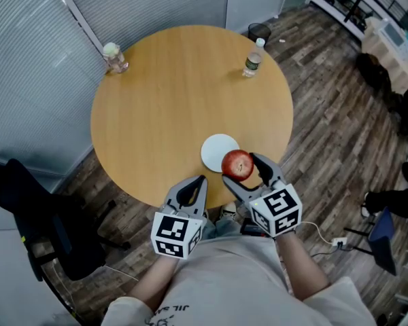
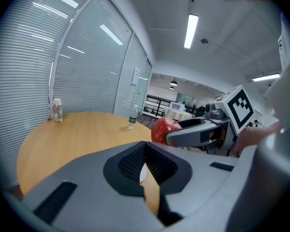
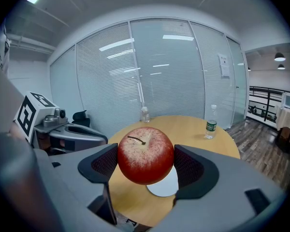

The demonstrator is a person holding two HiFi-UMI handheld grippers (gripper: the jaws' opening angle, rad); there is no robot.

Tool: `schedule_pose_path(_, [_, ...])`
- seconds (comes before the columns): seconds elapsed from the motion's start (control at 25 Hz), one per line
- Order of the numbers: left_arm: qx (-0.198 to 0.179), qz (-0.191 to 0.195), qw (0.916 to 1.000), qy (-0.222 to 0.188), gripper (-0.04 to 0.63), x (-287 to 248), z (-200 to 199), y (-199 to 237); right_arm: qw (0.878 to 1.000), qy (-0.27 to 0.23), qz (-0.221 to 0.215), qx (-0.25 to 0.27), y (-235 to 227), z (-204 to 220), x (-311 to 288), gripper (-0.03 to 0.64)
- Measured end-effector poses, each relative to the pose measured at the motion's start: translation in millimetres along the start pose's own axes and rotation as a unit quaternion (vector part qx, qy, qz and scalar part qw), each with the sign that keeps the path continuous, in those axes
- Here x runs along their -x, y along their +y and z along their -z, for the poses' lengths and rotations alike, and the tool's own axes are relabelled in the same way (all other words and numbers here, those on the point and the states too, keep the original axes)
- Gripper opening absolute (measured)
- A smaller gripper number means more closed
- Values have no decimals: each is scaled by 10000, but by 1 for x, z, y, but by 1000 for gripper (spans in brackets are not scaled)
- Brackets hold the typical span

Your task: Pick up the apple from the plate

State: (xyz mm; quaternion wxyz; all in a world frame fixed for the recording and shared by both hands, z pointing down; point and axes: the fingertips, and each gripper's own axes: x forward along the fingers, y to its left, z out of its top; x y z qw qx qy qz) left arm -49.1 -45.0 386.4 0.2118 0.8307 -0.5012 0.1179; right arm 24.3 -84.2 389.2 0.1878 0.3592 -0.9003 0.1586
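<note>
A red apple [image 1: 237,164] [image 3: 145,154] [image 2: 163,129] hangs in the air above the table's near edge, held between the jaws of my right gripper [image 1: 243,171] [image 3: 146,163], which is shut on it. The small white plate [image 1: 218,152] [image 3: 164,187] lies bare on the round wooden table [image 1: 177,94], just below and beyond the apple. My left gripper [image 1: 192,189] [image 2: 144,167] hovers at the table's near edge, left of the apple, its jaws shut with nothing between them.
A water bottle [image 1: 253,58] [image 3: 210,125] [image 2: 132,118] stands at the table's far right and a small clear jar [image 1: 113,58] [image 3: 144,115] [image 2: 56,110] at its far left. A black chair [image 1: 34,212] sits left of the table. Glass walls with blinds stand behind.
</note>
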Motion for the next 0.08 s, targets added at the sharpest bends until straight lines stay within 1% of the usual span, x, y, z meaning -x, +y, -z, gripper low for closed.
schedule_pose_path(0.08, [12, -13, 10000, 1, 3, 0, 1, 2, 10000, 7, 0, 0, 0, 0, -2, 380])
